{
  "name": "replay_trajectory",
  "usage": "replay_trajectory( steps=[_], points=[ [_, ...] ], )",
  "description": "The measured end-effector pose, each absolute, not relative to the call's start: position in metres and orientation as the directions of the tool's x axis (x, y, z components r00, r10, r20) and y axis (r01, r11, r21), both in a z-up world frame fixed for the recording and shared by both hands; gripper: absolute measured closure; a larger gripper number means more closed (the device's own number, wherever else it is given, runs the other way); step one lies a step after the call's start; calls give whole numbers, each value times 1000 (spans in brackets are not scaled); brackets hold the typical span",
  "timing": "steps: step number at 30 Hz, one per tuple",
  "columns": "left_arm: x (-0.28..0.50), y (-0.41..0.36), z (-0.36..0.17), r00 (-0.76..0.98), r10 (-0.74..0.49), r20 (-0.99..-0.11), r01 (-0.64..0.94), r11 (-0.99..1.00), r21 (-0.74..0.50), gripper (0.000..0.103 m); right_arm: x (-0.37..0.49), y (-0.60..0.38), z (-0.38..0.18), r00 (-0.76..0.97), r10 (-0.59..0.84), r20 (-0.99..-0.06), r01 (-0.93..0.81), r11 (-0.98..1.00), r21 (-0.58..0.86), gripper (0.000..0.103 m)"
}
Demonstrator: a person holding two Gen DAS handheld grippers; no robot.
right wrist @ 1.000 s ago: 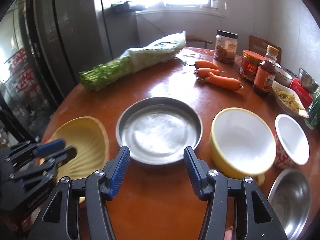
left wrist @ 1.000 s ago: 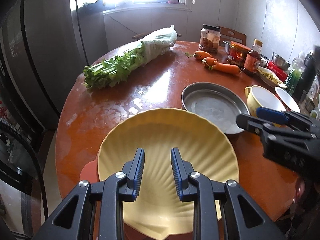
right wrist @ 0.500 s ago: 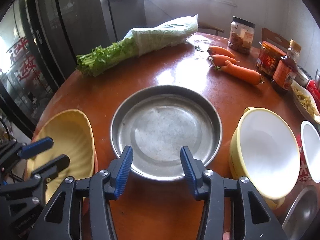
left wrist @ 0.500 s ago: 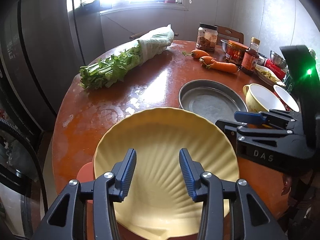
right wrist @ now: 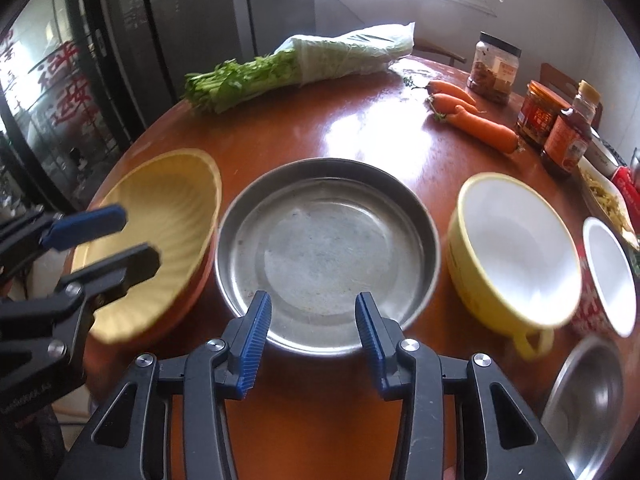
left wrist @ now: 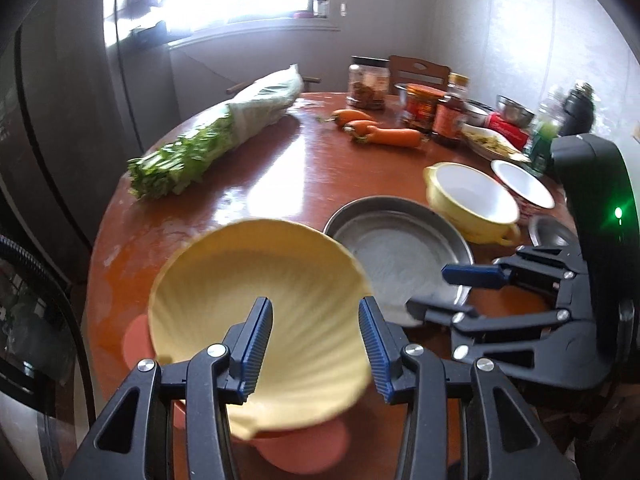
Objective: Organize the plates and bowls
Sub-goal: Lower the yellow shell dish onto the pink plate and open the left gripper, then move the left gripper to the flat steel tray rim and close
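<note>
We hold our right gripper (right wrist: 314, 326) open at the near rim of the steel plate (right wrist: 326, 248); left of it, our open left gripper (left wrist: 316, 336) straddles the shell plate (left wrist: 260, 300).

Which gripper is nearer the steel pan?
Right. The right gripper hangs open right at the steel pan's near rim. The left gripper is open over the yellow shell plate beside the pan.
</note>
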State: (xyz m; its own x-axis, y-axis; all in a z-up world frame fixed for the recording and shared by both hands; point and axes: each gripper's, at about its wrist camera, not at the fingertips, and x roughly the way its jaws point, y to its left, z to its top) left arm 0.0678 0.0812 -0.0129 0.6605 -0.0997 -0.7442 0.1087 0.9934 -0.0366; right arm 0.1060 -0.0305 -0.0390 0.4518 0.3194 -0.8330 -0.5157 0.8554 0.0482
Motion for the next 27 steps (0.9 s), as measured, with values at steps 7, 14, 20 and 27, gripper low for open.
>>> replay_trajectory(
  steps=[7,14,20,27],
  points=[
    [47,47,-16,636,-140,-759,172,984,-37,58,64,-53,-38,447,324,-834,-533,845,43,58],
    [32,32,-20,625,-127,-770,166,986,-28,58,34,-70,-37,450,332,-829,-549,835,37,58],
    [22,28,-20,625,-114,-772,147,989,-26,58,20,-86,-27,505,332,-796,-526,850,21,57],
    [21,25,-27,601,-94,-794,93,995,-47,58,21,-110,-25,548,311,-777,-448,893,42,57]
  ],
)
